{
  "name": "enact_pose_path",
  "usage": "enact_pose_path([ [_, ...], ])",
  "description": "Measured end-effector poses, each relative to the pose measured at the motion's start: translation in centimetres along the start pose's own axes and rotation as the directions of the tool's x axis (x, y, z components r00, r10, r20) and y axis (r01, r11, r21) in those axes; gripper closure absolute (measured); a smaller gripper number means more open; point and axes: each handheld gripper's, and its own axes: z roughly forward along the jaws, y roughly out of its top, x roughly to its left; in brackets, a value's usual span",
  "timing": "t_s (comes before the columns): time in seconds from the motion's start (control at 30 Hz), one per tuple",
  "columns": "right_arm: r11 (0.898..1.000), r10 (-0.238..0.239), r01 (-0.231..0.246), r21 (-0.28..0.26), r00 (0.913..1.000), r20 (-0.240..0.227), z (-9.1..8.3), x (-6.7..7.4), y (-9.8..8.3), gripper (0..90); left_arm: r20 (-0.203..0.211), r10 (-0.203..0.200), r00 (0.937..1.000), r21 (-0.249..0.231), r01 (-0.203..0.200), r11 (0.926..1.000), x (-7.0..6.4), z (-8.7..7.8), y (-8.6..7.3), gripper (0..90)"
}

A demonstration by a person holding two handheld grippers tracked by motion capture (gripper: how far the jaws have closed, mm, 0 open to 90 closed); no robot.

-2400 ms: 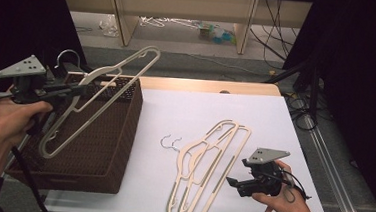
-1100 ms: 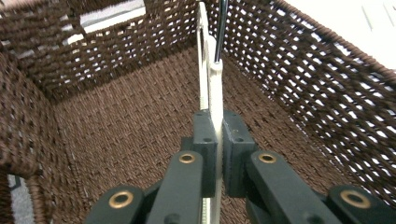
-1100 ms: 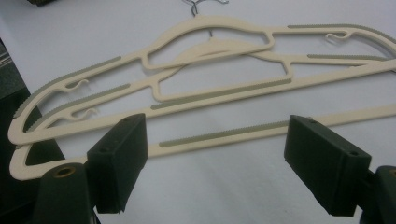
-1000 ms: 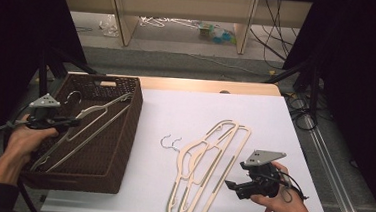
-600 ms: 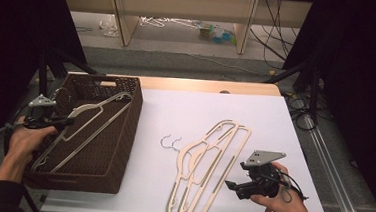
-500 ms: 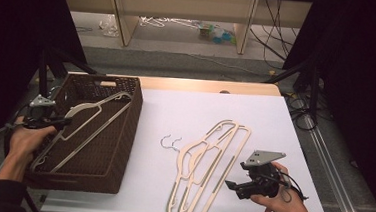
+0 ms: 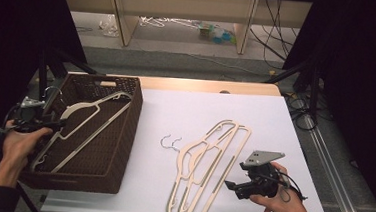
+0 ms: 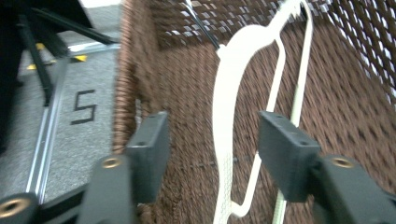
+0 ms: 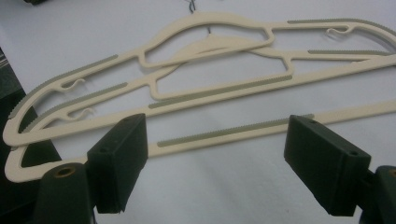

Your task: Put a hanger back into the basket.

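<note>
My left hand-held gripper (image 8: 212, 149) has just been opening, jaws apart around the hanger (image 8: 224, 130) lying in the basket (image 7: 124, 131), while my right hand-held gripper (image 9: 217, 158) gapes, released, before the worktop (image 7: 275, 117) hangers (image 9: 205, 79).

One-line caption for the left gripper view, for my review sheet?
Left gripper, jaws just opened, releases a cream hanger into the brown wicker basket.
</note>
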Motion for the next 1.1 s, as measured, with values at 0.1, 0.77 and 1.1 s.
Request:
enact_pose_path([
  [0.1,1.000,0.000,0.000,-0.006,1.0000,-0.001,0.0,-0.1,-0.1,22.2,0.019,-0.004,0.9998,-0.049,0.005,0.9988,-1.0,-1.0,0.2,39.0],
  [0.77,0.994,0.094,-0.092,-0.066,0.9952,0.025,0.4,-0.6,-0.5,21.1,0.322,0.213,0.9224,-0.290,-0.118,0.9496,-15.5,-7.0,-0.6,24.1],
  [1.1,0.989,0.130,-0.128,-0.069,0.9908,0.037,0.6,-0.9,-0.7,20.6,0.422,0.314,0.8503,-0.347,-0.169,0.9226,-21.7,-7.4,-2.2,22.0],
])
